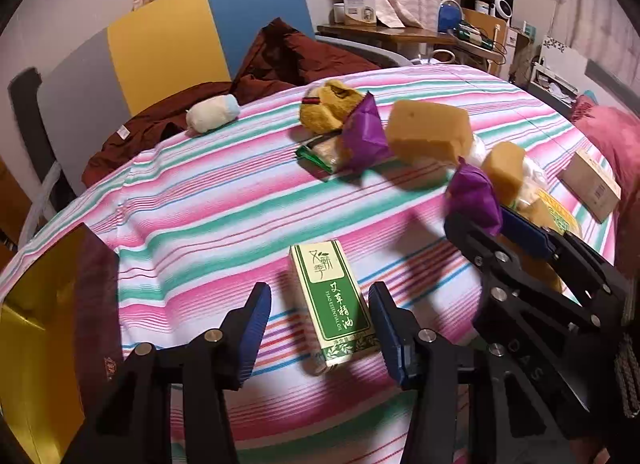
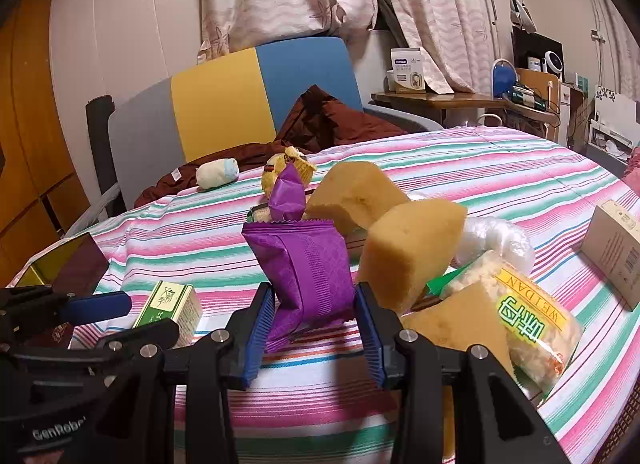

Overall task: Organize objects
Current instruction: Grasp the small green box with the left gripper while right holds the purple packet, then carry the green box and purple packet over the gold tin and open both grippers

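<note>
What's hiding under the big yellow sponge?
Under the big yellow sponge a green-edged snack packet and a purple wrapper poke out, all on the striped cloth. Whatever lies directly beneath the sponge is covered.

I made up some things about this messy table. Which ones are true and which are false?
1. The right gripper is squeezing a purple packet. True.
2. The green box sits between the fingers of the left gripper. True; the right pad seems to touch it, and a gap shows at the left pad.
3. The tablecloth is plain white. False; it has pink, green and white stripes.
4. The little white plush toy is inside the green box. False; it lies far off, at the back edge of the table.
5. There is only one yellow sponge. False; the right wrist view shows at least two sponges.
</note>
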### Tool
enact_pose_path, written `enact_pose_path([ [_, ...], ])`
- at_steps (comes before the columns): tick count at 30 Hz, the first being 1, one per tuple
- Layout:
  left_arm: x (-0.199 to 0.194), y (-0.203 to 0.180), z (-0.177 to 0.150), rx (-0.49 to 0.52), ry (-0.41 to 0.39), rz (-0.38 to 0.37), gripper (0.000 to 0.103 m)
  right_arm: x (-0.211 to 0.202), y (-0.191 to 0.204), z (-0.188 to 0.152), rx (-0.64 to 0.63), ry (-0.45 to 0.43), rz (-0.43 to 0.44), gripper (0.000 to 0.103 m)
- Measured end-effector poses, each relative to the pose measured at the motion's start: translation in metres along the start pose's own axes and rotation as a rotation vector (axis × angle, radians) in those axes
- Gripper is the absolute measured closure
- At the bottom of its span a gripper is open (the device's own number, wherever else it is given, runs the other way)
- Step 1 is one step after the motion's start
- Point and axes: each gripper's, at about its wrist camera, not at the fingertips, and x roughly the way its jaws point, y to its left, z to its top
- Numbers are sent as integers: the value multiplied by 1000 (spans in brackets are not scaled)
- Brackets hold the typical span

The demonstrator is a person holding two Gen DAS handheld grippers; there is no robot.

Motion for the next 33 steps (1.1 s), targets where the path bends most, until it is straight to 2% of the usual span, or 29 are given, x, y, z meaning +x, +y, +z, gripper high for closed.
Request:
enact_pose_path([
  [1,3,0,-1,-4,21,-14,57,0,1,0,-2,1,-1,63],
  [4,19,6,-13,-33,93,-29,60,0,2,0,-7,4,-5,63],
  [7,15,15,-19,-79,55,-49,60,-1,3,-1,-9,1,-8,63],
  [8,13,16,-19,-77,49,-42,71,0,3,-1,-11,3,-9,63],
  [9,12,16,-19,-72,49,-41,73,0,4,0,-14,7,-10,63],
  [14,-3,25,-24,-122,11,-86,73,0,4,-1,-18,5,-11,63],
  [21,-47,46,-34,-234,-66,-133,73,1,8,-1,-39,7,-22,62],
  [29,-87,89,-56,-348,-106,-131,73,-1,19,-2,-92,5,-50,62],
  [33,-103,111,-69,-373,-125,-83,73,-5,24,-2,-119,-5,-63,62],
])
